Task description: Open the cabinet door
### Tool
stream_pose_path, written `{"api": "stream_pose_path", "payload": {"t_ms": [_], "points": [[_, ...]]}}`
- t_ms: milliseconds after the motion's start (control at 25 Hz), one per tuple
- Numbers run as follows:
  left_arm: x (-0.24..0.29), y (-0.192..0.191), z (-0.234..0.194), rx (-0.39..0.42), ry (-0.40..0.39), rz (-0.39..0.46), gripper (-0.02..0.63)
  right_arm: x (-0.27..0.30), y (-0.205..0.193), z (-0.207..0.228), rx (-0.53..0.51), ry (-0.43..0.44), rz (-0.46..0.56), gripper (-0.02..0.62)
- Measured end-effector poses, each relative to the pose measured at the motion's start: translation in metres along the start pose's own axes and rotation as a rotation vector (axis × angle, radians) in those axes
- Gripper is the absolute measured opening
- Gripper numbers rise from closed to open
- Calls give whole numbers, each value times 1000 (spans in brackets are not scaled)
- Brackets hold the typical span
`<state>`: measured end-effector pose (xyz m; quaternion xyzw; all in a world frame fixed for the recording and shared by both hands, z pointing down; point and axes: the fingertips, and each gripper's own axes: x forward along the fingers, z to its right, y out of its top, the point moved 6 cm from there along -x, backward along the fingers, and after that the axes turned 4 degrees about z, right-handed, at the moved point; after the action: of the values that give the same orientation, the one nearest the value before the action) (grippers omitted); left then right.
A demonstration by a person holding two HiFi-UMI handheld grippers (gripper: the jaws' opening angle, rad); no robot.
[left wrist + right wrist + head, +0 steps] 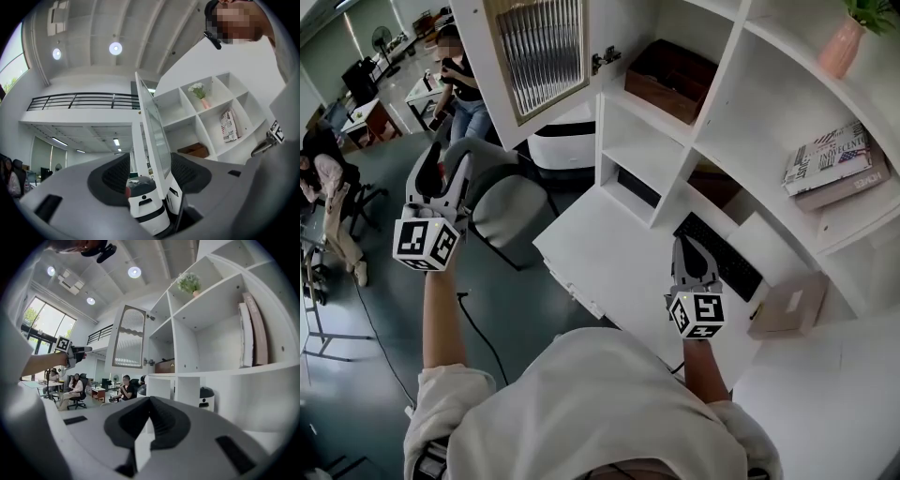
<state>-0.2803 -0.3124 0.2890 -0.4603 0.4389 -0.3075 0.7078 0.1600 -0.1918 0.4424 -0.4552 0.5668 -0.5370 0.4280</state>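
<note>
The door (539, 52), a white frame around a ribbed glass pane with pale wood trim, stands wide open, hinged on the left edge of the white shelving (675, 178) and jutting out over the floor. Below it, the left gripper (441, 169) has its jaws spread wide, gripping nothing. Over the desk (600, 253), the right gripper (694, 253) has its jaws closed together, empty.
</note>
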Motion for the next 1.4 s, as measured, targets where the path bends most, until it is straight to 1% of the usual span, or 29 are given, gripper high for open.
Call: {"api": "stream_pose_path", "payload": {"t_ms": [240, 360, 520, 560, 680, 840, 920, 1000, 1160, 1400], "points": [[-32, -33, 27, -23, 6, -77, 255, 3, 0, -10, 0, 20, 2, 3], [-44, -42, 36, -29, 13, -105, 255, 3, -1, -14, 4, 24, 3, 3], [-57, -50, 49, -36, 6, -139, 236, 6, 0, -21, 4, 37, 4, 3], [-61, -52, 54, -42, 10, -145, 230, 6, 0, -24, 3, 43, 4, 3], [-76, -61, 67, -51, 17, -167, 184, 9, 0, -29, -6, 62, 5, 3], [-92, -74, 82, -65, 4, -211, 169, 11, 1, -33, -8, 75, 8, 3], [-98, -78, 86, -72, 1, -225, 149, 12, 0, -35, -7, 79, 5, 3], [-102, -80, 89, -75, 0, -229, 148, 13, 0, -37, -7, 84, 4, 3], [-104, -81, 95, -81, -8, -233, 124, 17, 4, -43, -12, 99, 12, 3], [-110, -82, 102, -71, 5, -237, 46, 20, 8, -47, -15, 112, 23, 3]]}}
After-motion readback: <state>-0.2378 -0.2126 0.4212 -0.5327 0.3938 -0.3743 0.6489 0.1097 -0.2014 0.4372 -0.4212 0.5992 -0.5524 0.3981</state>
